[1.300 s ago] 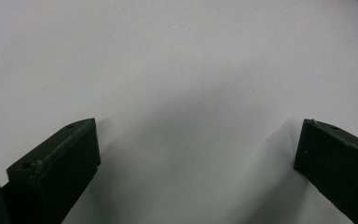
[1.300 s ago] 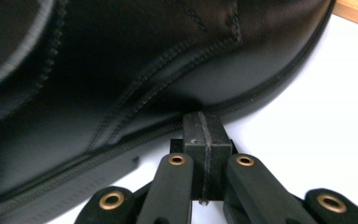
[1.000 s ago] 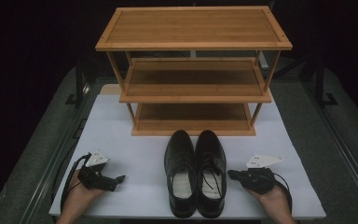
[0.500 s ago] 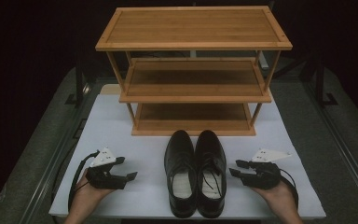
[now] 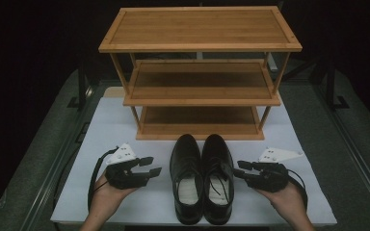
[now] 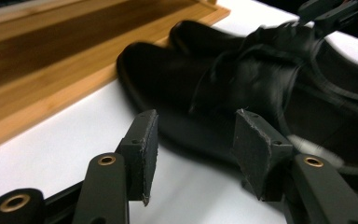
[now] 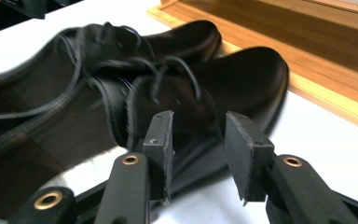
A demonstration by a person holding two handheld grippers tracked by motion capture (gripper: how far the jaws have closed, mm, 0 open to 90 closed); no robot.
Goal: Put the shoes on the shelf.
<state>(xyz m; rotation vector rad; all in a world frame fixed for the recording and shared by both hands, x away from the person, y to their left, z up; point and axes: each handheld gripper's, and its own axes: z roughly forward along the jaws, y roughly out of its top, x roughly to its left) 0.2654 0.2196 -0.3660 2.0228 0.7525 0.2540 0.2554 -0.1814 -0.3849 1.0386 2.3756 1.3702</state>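
Both hands are closing in on the pair of black shoes point(image 5: 201, 179) from either side, nearer than a second ago. The left gripper point(image 5: 150, 166), now sitting at nine o'clock of the left shoe point(image 5: 186, 178), has just been narrowing its jaws, which are standing half apart with nothing between them. The right gripper point(image 5: 239, 169), at three o'clock of the right shoe point(image 5: 218, 177), is likewise parted and empty after widening, then narrowing slightly. A grasp looks imminent. The shoes, glossy, smooth, rounded and laced, are resting on the matte white mat point(image 5: 101, 130), with the slatted wooden rack point(image 5: 200, 29) at twelve o'clock
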